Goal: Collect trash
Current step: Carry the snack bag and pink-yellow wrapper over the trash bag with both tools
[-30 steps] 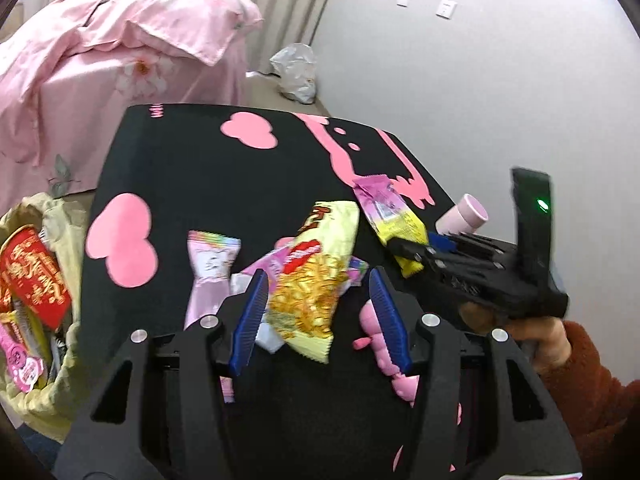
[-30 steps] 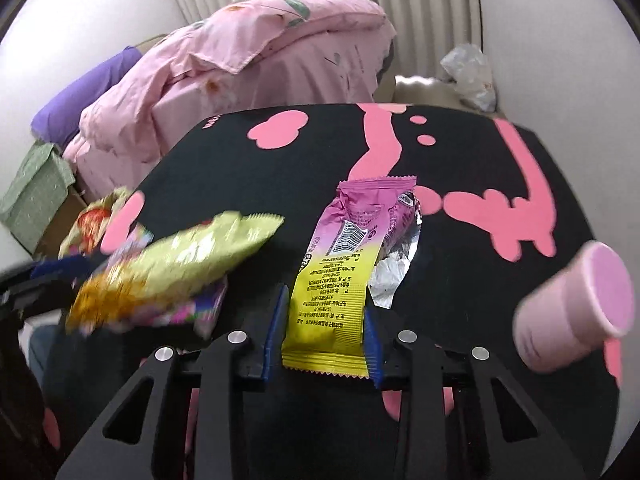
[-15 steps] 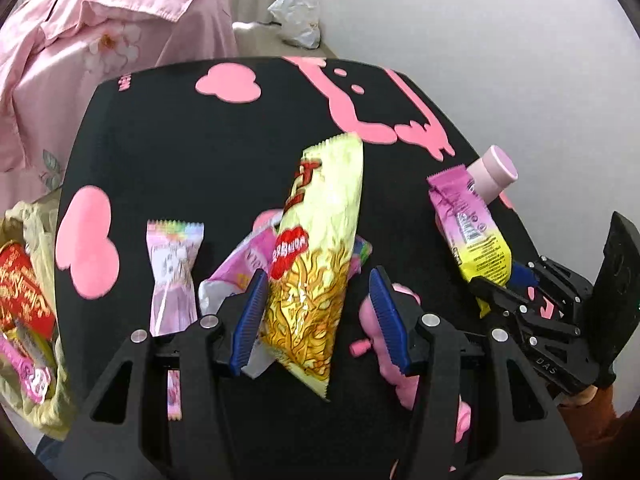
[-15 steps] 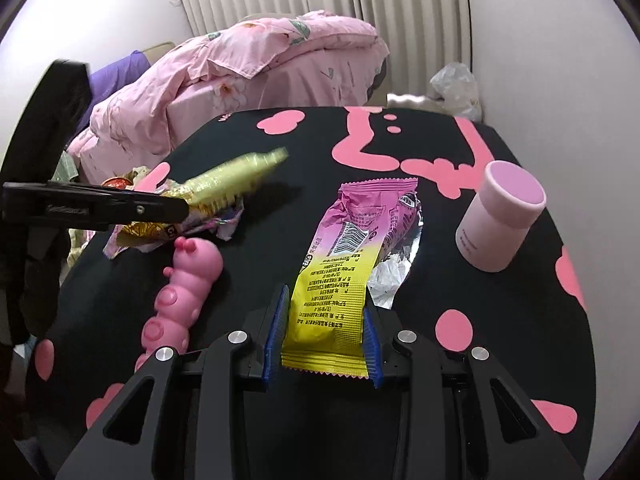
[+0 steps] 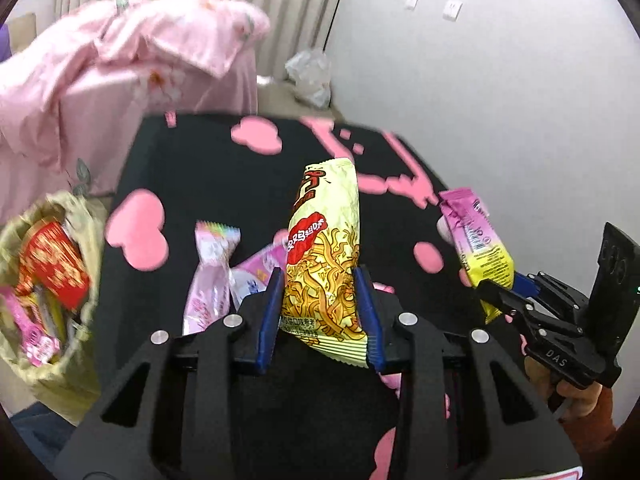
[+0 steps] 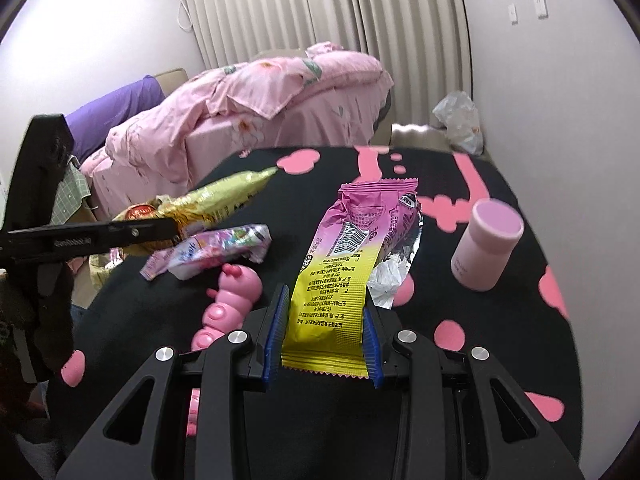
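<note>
My left gripper (image 5: pixel 320 304) is shut on a yellow noodle-snack bag (image 5: pixel 324 248) and holds it above the black table (image 5: pixel 208 176). The bag also shows in the right wrist view (image 6: pixel 216 200). My right gripper (image 6: pixel 323 324) is shut on a pink-and-yellow wrapper (image 6: pixel 348 256), lifted off the table; it shows in the left wrist view (image 5: pixel 476 240) too. A trash bag (image 5: pixel 44 280) full of wrappers hangs at the table's left edge. Pink candy wrappers (image 5: pixel 212 264) lie on the table.
A pink cylindrical jar (image 6: pixel 486 248) stands on the right of the table. A pink caterpillar toy (image 6: pixel 224 304) lies near the front. A foil wrapper (image 6: pixel 216 252) lies beside it. A bed with a pink quilt (image 6: pixel 260 96) stands behind.
My left gripper closed on the noodle-snack bag and lifted it up. My right gripper rose with its wrapper. Both views tilted up toward the room.
</note>
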### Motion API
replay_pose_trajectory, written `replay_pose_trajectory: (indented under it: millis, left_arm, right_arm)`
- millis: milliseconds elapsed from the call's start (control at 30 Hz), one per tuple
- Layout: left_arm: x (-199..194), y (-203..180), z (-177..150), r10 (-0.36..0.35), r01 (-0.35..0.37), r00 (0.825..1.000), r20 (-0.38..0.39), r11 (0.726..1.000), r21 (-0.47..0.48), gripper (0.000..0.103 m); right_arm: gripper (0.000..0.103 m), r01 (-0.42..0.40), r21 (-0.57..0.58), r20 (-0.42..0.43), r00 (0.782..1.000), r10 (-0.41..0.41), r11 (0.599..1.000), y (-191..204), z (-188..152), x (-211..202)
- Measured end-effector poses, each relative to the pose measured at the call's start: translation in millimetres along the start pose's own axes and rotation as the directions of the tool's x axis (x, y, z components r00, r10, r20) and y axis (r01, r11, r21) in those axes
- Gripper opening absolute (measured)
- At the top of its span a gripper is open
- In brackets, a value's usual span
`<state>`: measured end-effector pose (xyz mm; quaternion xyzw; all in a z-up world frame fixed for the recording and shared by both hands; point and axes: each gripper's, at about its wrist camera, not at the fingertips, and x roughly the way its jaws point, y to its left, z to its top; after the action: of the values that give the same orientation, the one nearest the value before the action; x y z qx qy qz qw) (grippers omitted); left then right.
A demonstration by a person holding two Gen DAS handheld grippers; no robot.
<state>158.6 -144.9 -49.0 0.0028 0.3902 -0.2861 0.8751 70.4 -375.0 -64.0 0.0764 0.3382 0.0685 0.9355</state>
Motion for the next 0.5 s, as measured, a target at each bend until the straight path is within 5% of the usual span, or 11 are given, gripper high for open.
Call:
replay_pose_trajectory:
  millis: [333, 500]
  left_arm:
    - [-68.6, 9.2, -3.8, 0.045, -0.047, 0.990, 0.136, 0.999, 0.009, 0.034]
    - [-99.8, 36.9, -9.0, 0.133, -0.125, 0.974, 0.181, 0.990, -0.058, 0.034]
  right_arm:
    - [0.033, 0.009, -0.081, 0.097, 0.995, -0.001, 0.997, 40.2, 25.9, -37.5]
    - [0.033, 0.000, -0.144, 0.122, 0.992, 0.018, 0.990, 67.8, 41.3, -46.4]
